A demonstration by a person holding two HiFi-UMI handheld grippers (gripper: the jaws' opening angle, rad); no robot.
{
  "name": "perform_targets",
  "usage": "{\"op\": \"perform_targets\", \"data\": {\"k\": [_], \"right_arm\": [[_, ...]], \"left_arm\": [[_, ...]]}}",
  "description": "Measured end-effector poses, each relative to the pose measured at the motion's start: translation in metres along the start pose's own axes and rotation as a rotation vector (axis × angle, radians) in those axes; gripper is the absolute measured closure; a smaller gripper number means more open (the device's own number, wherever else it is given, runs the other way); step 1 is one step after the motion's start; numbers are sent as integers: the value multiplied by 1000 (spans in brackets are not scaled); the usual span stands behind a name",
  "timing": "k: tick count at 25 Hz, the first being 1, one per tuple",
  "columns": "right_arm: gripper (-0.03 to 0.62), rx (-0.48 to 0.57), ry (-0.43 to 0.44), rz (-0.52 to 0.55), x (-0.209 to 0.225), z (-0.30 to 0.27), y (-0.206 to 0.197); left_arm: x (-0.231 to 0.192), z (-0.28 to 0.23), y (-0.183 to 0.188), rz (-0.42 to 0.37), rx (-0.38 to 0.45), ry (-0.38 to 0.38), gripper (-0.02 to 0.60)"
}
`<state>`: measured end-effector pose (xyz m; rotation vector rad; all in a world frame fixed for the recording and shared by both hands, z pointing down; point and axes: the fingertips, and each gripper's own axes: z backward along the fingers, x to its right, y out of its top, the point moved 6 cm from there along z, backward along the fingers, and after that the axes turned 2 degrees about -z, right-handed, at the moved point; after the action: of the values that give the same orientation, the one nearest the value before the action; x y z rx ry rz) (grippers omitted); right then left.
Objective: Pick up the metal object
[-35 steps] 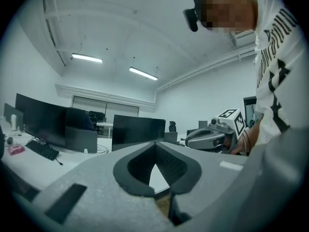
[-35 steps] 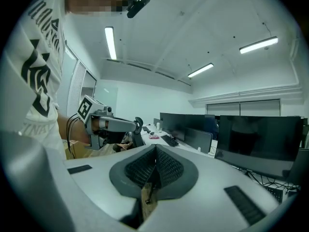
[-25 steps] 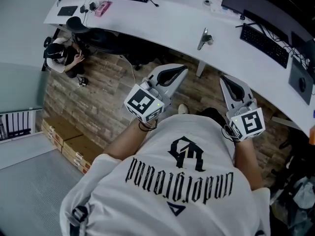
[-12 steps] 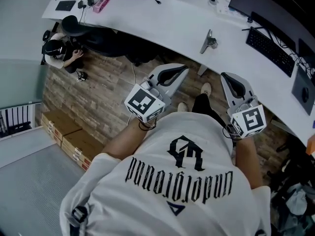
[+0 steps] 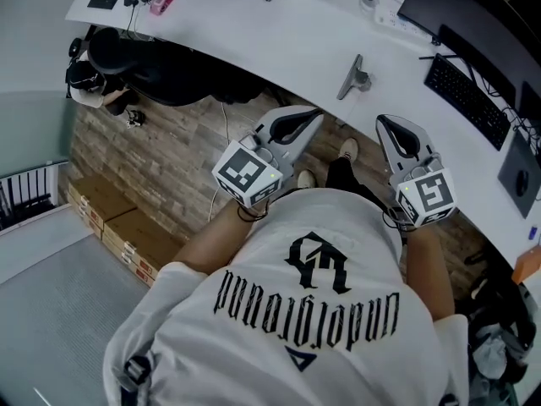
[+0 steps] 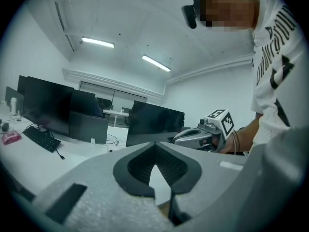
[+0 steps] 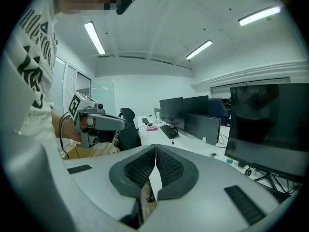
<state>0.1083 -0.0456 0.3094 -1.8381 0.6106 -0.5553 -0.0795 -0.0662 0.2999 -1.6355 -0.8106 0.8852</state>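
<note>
Risk: on the white surface the metal object lies near the front edge, well apart from both tools. The left tool and right tool each have jaws pressed together on nothing, so a tool arriving unopened would likely shove it off. Count: 1 surface, 2 black keyboards, 2 tools, 1 metal object.
</note>
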Motion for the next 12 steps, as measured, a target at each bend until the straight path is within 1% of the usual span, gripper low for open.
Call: {"op": "perform_targets", "data": {"k": [7, 12], "right_arm": [[585, -84, 44, -74, 52, -27, -17], [582, -123, 56, -154, 81, -45, -32]], "left_arm": [[-24, -41, -14, 29, -37, 22, 566], [-41, -64, -28, 60, -64, 39, 566]]}}
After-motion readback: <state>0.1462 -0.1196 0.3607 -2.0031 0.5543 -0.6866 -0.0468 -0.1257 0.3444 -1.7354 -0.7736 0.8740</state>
